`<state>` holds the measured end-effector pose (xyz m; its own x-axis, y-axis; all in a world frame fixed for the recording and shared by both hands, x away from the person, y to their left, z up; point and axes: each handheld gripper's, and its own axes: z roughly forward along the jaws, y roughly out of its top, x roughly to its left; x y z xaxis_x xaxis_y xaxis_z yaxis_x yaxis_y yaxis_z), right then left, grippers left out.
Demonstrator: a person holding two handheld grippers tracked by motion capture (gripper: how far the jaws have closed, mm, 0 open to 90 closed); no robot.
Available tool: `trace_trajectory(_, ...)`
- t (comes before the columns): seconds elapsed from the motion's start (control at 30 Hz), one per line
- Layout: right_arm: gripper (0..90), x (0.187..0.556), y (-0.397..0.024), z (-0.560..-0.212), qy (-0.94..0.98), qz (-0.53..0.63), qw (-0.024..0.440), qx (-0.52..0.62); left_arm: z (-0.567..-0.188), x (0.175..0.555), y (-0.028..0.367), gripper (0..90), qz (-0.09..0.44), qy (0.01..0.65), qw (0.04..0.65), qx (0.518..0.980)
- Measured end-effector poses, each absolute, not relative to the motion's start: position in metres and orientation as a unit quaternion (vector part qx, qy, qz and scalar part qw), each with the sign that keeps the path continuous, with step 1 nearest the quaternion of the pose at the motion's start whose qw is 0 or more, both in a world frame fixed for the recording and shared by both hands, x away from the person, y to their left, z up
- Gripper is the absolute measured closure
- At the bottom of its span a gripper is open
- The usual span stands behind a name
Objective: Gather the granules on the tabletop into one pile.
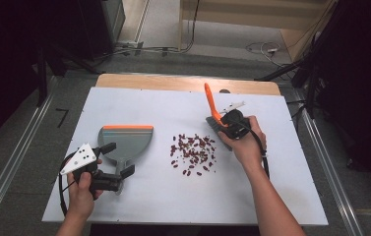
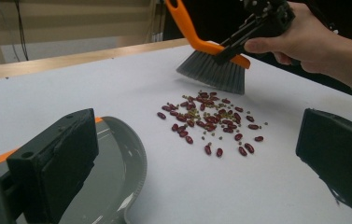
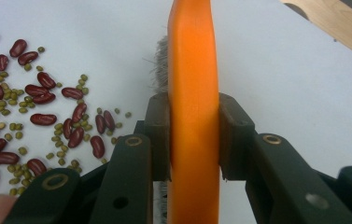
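Sweeping: right gripper is clamping the brush just beside the beans, mid-table.
Catching: left gripper, jaws wide, is straddling the dustpan handle.
Advice: keep bristles low, strokes short toward the pan.

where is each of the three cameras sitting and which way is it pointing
High view: above the person's side, looking forward and down on the white table; both forearms, left gripper, right gripper.
Left gripper view: on the left gripper, facing across the scattered red and green beans to the orange-handled grey brush; own open jaws, the other hand.
Right gripper view: on the right gripper, looking along the brush handle clamped in its jaws; a fingertip.
All three share beans and brush; the grey dustpan with orange edge shows in two.
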<state>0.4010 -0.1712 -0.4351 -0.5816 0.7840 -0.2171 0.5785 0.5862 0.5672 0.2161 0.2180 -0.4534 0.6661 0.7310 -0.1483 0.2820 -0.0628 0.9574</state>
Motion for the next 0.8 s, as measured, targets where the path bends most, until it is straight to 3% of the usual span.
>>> trace_trajectory(0.37,69.1,0.395,-0.139,-0.441,0.882,0.202,0.226,0.361,-0.453,0.214,0.219,0.0,0.192,0.36,0.581,0.705)
trace_trajectory(0.8,69.3,0.368,-0.137,-0.443,0.902,0.211,0.209,0.314,-0.454,0.216,0.218,0.0,0.191,0.356,0.58,0.708)
